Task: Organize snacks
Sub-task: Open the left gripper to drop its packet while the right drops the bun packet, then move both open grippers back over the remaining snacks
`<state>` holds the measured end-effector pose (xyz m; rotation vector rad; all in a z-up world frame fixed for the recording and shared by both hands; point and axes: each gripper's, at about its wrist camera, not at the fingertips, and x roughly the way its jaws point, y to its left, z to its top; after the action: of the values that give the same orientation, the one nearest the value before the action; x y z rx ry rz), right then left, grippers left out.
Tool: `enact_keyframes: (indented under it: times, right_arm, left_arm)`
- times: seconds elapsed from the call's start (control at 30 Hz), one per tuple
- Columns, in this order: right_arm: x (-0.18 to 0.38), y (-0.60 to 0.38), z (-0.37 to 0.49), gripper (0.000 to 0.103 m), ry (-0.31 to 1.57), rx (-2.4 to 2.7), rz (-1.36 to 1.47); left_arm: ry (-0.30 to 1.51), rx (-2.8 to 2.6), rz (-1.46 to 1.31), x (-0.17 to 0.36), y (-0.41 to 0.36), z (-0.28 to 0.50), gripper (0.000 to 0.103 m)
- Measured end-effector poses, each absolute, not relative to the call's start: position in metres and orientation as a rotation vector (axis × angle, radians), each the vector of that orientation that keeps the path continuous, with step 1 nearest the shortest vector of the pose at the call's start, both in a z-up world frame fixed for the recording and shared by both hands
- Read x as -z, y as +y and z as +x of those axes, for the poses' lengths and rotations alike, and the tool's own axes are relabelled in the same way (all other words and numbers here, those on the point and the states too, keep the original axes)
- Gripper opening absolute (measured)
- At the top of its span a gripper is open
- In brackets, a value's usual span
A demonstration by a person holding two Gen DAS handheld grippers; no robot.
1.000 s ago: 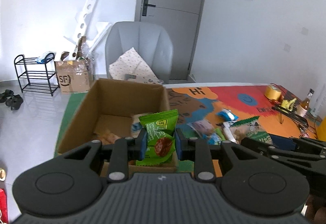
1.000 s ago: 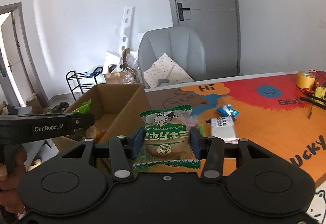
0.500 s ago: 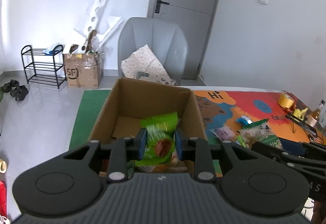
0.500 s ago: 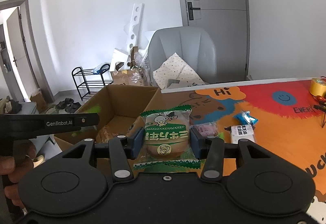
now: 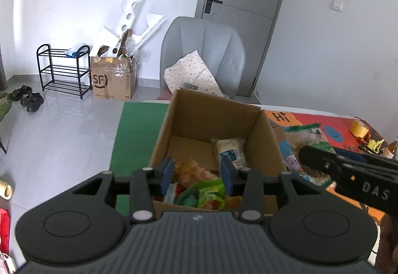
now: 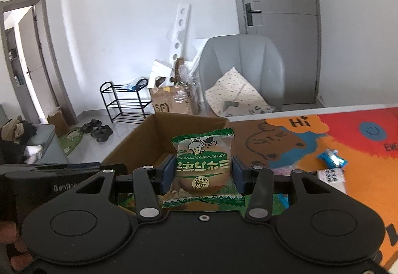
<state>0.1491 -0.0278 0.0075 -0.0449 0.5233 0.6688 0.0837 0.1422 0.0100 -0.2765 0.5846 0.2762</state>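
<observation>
On the colourful mat, a green-and-white bun packet stands upright.

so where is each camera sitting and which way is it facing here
Left wrist: on the left gripper, looking down into the cardboard box of snacks; jaws opening, nothing between them; the right gripper shows alongside.
Right wrist: on the right gripper, shut on a green bun packet, facing the box.
Shared: box, grey chair, door.
</observation>
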Motion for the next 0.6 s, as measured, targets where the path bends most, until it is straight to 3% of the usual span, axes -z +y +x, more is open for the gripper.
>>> enact_keyframes:
  times: [0.17, 0.27, 0.37, 0.6]
  right_arm:
    - [-0.009, -0.012, 0.149, 0.046, 0.528, -0.702, -0.023]
    - [-0.009, -0.013, 0.151, 0.056, 0.530, -0.732, 0.016]
    - [-0.011, -0.019, 0.149, 0.059, 0.525, -0.717, 0.019]
    - [-0.010, -0.048, 0.146, 0.064, 0.537, -0.650, 0.044]
  left_arm:
    - [0.583, -0.293, -0.267, -0.011, 0.151, 0.077, 0.057]
    - [0.580, -0.306, -0.265, -0.012, 0.154, 0.073, 0.068]
    - [0.570, -0.315, -0.260, -0.012, 0.153, 0.071, 0.080]
    - [0.567, -0.289, -0.251, -0.013, 0.137, 0.073, 0.086]
